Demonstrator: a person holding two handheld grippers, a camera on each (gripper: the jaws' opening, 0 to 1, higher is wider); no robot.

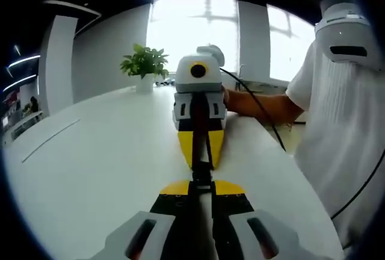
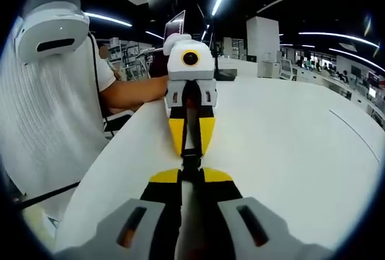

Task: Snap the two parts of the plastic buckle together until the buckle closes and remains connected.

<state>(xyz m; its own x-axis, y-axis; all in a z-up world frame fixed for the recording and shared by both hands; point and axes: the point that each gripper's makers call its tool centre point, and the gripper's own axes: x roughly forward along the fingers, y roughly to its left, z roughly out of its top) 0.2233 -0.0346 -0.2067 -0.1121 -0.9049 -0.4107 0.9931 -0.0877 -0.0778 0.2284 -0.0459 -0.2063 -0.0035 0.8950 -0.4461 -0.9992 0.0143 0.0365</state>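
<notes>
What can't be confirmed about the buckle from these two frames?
- Left gripper view: the buckle is a dark sliver between the facing grippers; whether it is latched is too small to tell.
- Right gripper view: the buckle is likewise wedged between yellow jaws, which hide its halves.
- Both views: each strap lies edge-on, so its length is unreadable.

Black buckle [image 1: 201, 173], yellow-tipped grippers [image 1: 201, 183], white table [image 1: 102, 164].

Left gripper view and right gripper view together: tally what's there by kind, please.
Grippers: 2, the left gripper and the right gripper, tip to tip
Buckle: 1, black, held between them
Potted plant: 1
White table: 1
Person: 1
Total: 6
</notes>
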